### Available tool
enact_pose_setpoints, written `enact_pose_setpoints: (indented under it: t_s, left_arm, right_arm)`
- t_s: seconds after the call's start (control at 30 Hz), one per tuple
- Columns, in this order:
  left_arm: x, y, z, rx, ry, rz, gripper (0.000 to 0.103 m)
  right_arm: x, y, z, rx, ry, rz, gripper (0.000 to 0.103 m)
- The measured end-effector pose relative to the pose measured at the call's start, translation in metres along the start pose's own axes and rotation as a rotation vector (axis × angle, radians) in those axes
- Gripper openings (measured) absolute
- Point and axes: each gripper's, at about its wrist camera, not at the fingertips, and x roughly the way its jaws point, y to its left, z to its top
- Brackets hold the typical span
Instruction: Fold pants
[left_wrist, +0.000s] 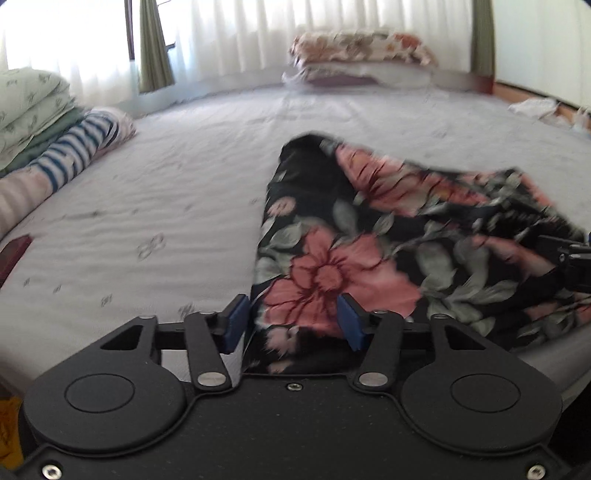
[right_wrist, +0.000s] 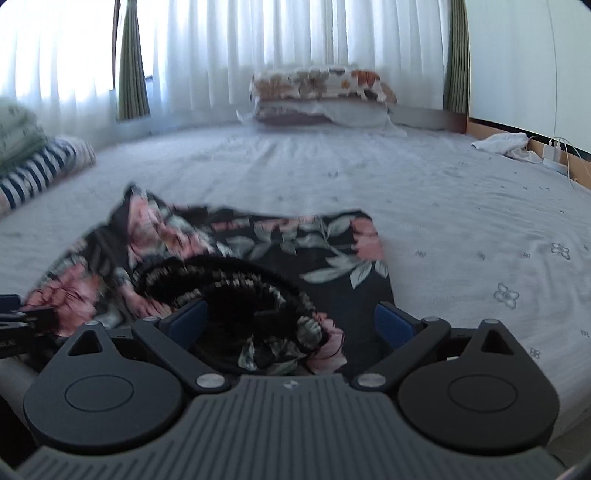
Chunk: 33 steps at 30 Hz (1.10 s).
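The black pants with pink flowers and grey-green leaves lie crumpled near the front edge of the bed; they also show in the right wrist view. My left gripper is open, its blue pads on either side of a fabric edge of the pants. My right gripper is open wide, with the gathered elastic waistband lying between its pads. The right gripper shows at the right edge of the left wrist view.
The bed has a pale grey sheet. Stacked pillows lie at the far end by white curtains. Folded bedding and a striped cloth are at the left. A white cloth and charger cable are at the right.
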Motion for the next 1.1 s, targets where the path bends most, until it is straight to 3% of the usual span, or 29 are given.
enact_pose_setpoints:
  t_s: [0.07, 0.17, 0.23, 0.3, 0.43, 0.47, 0.53, 0.57, 0.67, 0.77, 0.9, 1.03, 1.1]
  left_arm:
    - [-0.001, 0.005, -0.005, -0.010, -0.009, -0.003, 0.051]
    - [-0.003, 0.008, -0.008, 0.014, -0.012, 0.004, 0.051]
    - [-0.005, 0.011, -0.010, 0.018, -0.011, 0.005, 0.051]
    - [-0.006, 0.015, -0.012, 0.015, -0.007, 0.003, 0.051]
    - [-0.008, 0.021, -0.013, 0.011, 0.000, 0.001, 0.051]
    - [-0.009, 0.022, -0.013, 0.012, 0.002, 0.001, 0.051]
    - [-0.009, 0.025, -0.013, 0.013, 0.003, 0.002, 0.051]
    - [-0.009, 0.026, -0.013, 0.014, 0.004, 0.001, 0.051]
    - [-0.010, 0.025, -0.014, 0.020, 0.006, 0.003, 0.051]
    - [-0.011, 0.027, -0.013, 0.025, 0.009, 0.002, 0.051]
    - [-0.014, 0.027, -0.015, 0.041, 0.013, 0.002, 0.051]
    - [-0.022, 0.030, -0.007, 0.009, 0.033, 0.001, 0.047]
    - [-0.032, 0.030, 0.003, 0.003, -0.025, -0.014, 0.045]
  right_arm:
    - [0.009, 0.004, -0.002, -0.013, 0.039, 0.002, 0.089]
    - [0.007, -0.001, -0.003, 0.039, 0.060, 0.028, 0.038]
    - [-0.002, -0.006, 0.000, 0.085, 0.052, 0.036, 0.025]
    - [-0.013, -0.012, 0.002, 0.140, 0.042, 0.040, 0.023]
    - [-0.027, -0.029, 0.002, 0.256, 0.068, 0.063, 0.025]
    - [-0.028, -0.031, 0.000, 0.262, 0.084, 0.055, 0.046]
    - [-0.026, -0.032, -0.006, 0.234, 0.110, -0.006, 0.062]
    - [-0.024, -0.031, -0.009, 0.209, 0.119, -0.037, 0.069]
    - [-0.029, -0.028, -0.010, 0.162, 0.101, -0.066, 0.078]
    - [-0.037, -0.016, -0.004, 0.081, 0.044, -0.091, 0.084]
    - [-0.047, 0.000, 0.008, -0.013, -0.044, -0.045, 0.091]
    - [-0.043, 0.013, 0.017, -0.077, -0.050, -0.016, 0.092]
    - [-0.035, 0.024, 0.018, -0.118, -0.027, -0.005, 0.092]
